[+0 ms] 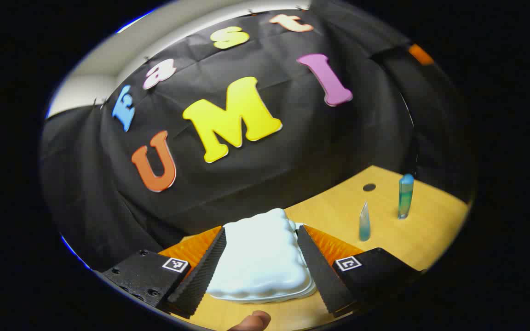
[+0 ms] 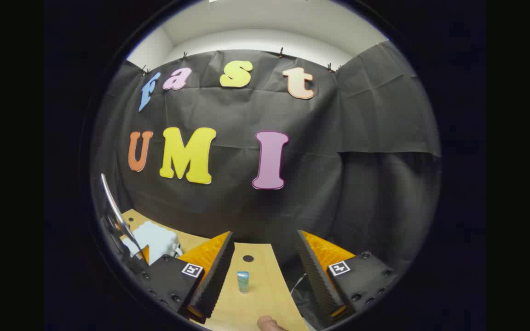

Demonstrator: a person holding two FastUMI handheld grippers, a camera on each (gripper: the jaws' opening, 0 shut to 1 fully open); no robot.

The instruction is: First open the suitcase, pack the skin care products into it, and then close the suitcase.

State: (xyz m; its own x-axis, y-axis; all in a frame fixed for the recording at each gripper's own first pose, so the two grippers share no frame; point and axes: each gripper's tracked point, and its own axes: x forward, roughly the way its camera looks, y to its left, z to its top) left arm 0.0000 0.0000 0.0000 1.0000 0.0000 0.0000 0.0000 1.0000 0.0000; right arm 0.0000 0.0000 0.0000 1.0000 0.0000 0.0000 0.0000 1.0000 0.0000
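The left gripper (image 1: 261,266) has its jaws spread wide on both sides of the shut white suitcase (image 1: 260,257) on the desk (image 1: 412,239), the right gripper (image 2: 265,276) waits open before 1 small tube (image 2: 243,281), so lift the lid slowly and straight.

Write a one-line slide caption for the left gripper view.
Left hand-held gripper open astride the closed white suitcase on the wooden table, two upright skin care tubes nearby.
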